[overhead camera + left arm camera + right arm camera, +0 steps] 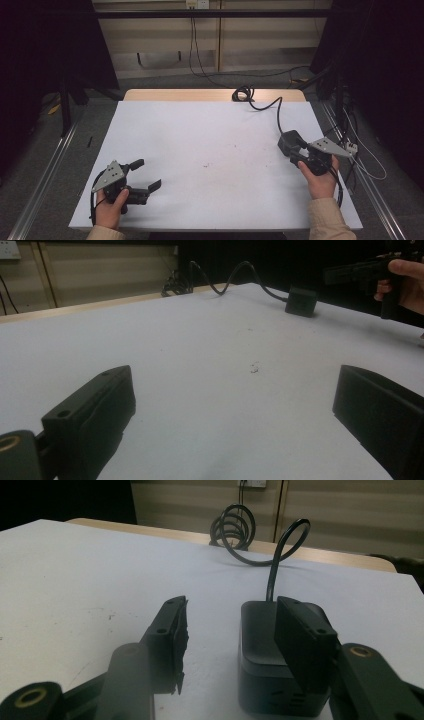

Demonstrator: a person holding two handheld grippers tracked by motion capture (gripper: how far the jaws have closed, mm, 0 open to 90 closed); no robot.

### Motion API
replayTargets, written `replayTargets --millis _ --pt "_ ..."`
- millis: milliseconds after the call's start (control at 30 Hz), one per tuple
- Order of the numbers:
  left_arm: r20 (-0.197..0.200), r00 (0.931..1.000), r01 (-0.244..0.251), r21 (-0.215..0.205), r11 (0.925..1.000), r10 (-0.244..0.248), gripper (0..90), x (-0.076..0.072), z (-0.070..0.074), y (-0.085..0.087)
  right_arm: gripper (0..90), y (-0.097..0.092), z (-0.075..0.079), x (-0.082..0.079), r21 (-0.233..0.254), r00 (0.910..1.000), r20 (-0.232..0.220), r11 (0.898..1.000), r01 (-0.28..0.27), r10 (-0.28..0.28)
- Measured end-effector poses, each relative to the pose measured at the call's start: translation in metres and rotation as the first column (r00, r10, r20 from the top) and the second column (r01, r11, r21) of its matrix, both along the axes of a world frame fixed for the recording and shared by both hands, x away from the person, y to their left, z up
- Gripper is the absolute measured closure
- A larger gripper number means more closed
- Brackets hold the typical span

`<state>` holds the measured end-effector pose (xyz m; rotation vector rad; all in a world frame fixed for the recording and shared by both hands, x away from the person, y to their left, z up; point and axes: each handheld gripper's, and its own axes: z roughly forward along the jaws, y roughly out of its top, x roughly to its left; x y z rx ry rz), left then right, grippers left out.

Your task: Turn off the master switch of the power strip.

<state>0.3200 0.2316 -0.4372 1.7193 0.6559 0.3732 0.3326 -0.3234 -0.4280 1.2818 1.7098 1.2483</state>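
A black box-shaped adapter (288, 141) sits on the white table (200, 135) near its right edge, and its black cable (270, 106) runs back to a coil (243, 93) at the far edge. My right gripper (298, 150) reaches it from the right, held in a hand. In the right gripper view the adapter (265, 660) stands between the jaws of that gripper (232, 610), close against the right-hand jaw, with a clear gap to the left-hand one. My left gripper (149, 173) rests open at the front left with nothing between its jaws (235, 390). Its view shows the adapter (301, 301) far off.
The bare wooden tabletop (215, 95) shows beyond the white sheet. Metal rails (40, 180) run along the floor on both sides. Loose cables and a small white connector (352, 147) lie off the right edge. A few dark specks (220, 164) mark the middle of the sheet.
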Motion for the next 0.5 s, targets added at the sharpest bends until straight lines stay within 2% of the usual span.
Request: replayTargets --millis 133,200,300,500 --pt "-0.003 1.0 -0.001 -0.003 1.0 0.001 3.0 0.0001 -0.0002 0.0 50.9 -0.0002 0.0 0.0008 -0.005 1.0 -0.004 1.0 -0.004 0.004" --pt "0.0 1.0 0.0 0.0 1.0 0.0 3.1 0.0004 -0.0001 0.0002 53.9 -0.0004 0.0003 0.0015 -0.004 0.9999 -0.009 1.0 -0.009 0.009" --pt "0.002 1.0 0.001 0.001 1.0 -0.001 3.1 0.0005 0.0 0.0002 58.2 -0.0005 0.0008 0.003 -0.029 0.9999 -0.014 1.0 -0.006 0.005" --pt "-0.001 1.0 -0.002 -0.003 1.0 0.002 3.1 0.0012 -0.0002 0.0005 65.5 -0.0016 0.0019 0.0051 -0.027 0.9998 -0.02 1.0 0.003 -0.004"
